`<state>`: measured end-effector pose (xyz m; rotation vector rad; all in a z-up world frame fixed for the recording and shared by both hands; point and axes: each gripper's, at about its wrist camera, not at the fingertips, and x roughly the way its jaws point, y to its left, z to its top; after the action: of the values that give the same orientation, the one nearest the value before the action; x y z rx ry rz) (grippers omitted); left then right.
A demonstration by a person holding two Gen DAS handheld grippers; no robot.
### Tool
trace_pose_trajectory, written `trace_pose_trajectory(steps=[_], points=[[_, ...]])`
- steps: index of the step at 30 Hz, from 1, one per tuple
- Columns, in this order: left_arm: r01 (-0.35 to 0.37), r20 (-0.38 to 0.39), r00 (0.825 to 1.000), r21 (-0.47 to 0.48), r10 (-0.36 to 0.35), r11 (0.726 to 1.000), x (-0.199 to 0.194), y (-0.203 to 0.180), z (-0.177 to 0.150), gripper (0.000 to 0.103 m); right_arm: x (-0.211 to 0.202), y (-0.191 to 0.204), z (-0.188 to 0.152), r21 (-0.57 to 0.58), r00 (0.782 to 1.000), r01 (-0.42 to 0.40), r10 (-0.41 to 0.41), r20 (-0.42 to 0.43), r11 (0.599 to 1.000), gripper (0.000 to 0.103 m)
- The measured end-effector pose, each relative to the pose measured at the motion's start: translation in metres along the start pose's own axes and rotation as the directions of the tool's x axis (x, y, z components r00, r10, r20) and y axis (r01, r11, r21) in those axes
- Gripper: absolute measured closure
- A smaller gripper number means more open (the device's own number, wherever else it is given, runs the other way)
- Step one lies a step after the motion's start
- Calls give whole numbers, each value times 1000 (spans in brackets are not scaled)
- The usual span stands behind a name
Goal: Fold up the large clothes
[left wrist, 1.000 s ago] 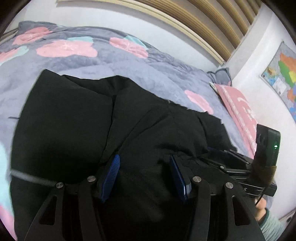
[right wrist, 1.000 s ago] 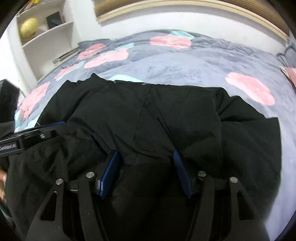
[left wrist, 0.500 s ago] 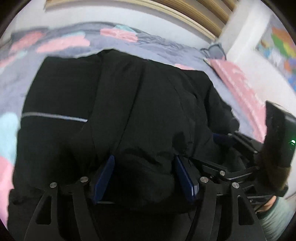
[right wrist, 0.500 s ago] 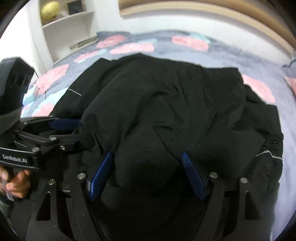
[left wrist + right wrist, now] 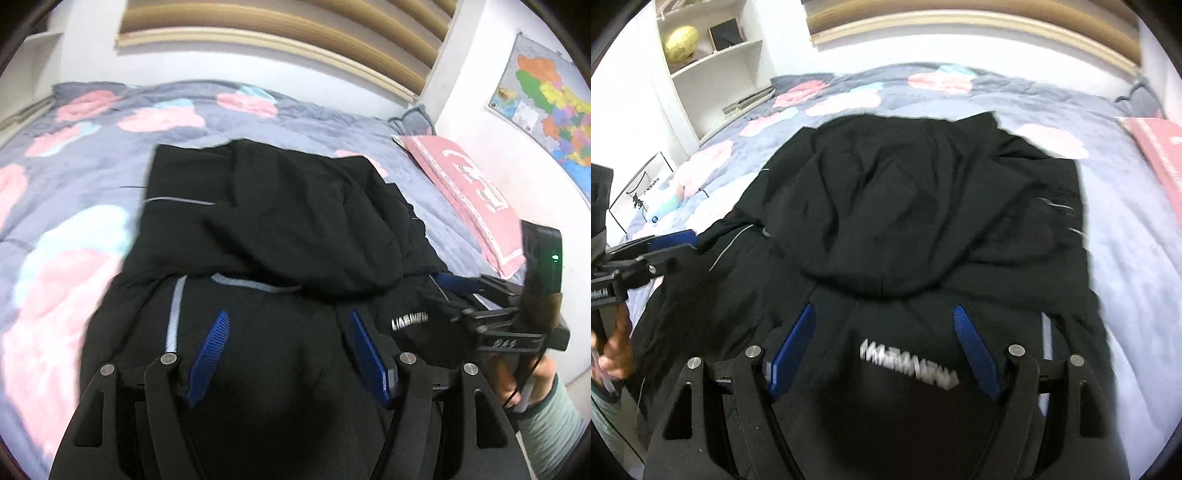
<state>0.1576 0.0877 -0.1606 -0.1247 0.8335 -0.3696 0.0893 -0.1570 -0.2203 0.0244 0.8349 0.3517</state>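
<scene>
A black jacket (image 5: 288, 229) is lying on the bed (image 5: 74, 173), its far part folded back toward both hand-held grippers. The left hand-held gripper (image 5: 290, 349) is hovering over the near edge with blue pads spread wide, gripping nothing. The right hand-held gripper (image 5: 884, 345), just beside it, is likewise standing wide apart and empty above white lettering (image 5: 908, 363). A pink pillow (image 5: 465, 195) is lying beyond to the right.

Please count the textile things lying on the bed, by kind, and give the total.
Black jacket: 1
Pink pillow: 1
Floral quilt: 1
Total: 3
</scene>
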Motion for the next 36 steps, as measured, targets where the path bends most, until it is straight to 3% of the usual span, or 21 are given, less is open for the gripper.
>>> trace_pose_trajectory(steps=[4, 9, 19, 24, 27, 29, 31, 33, 34, 36], points=[[-39, 30, 999, -64, 41, 997, -43, 29, -29, 34, -51, -10, -28, 59, 999, 28, -30, 41, 998, 23], [-65, 52, 996, -170, 75, 983, -80, 74, -63, 34, -86, -22, -57, 175, 997, 68, -75, 36, 982, 23], [-142, 21, 987, -351, 159, 926, -110, 144, -122, 34, -124, -87, -134, 407, 985, 172, -167, -47, 897, 23], [-102, -50, 995, -389, 89, 916, -87, 154, -137, 34, -129, -97, -158, 401, 959, 283, -256, -121, 871, 23], [-82, -68, 996, -372, 61, 925, -77, 149, -141, 35, -126, -99, -166, 397, 948, 319, -283, -149, 860, 34], [-60, -65, 997, -340, 40, 939, -75, 139, -141, 47, -122, -99, -170, 388, 942, 333, -286, -174, 860, 39], [-21, -48, 999, -303, 7, 953, -77, 129, -139, 48, -121, -97, -172, 387, 944, 328, -282, -173, 862, 45], [75, -22, 996, -310, -86, 948, -78, 127, -138, 48, -119, -96, -172, 387, 949, 311, -264, -171, 868, 46], [88, -21, 995, -309, -99, 947, -76, 127, -138, 48, -118, -96, -172, 389, 952, 303, -256, -169, 870, 46], [35, -52, 997, -296, -52, 954, -70, 127, -138, 48, -116, -98, -175, 401, 956, 290, -241, -169, 869, 46]])
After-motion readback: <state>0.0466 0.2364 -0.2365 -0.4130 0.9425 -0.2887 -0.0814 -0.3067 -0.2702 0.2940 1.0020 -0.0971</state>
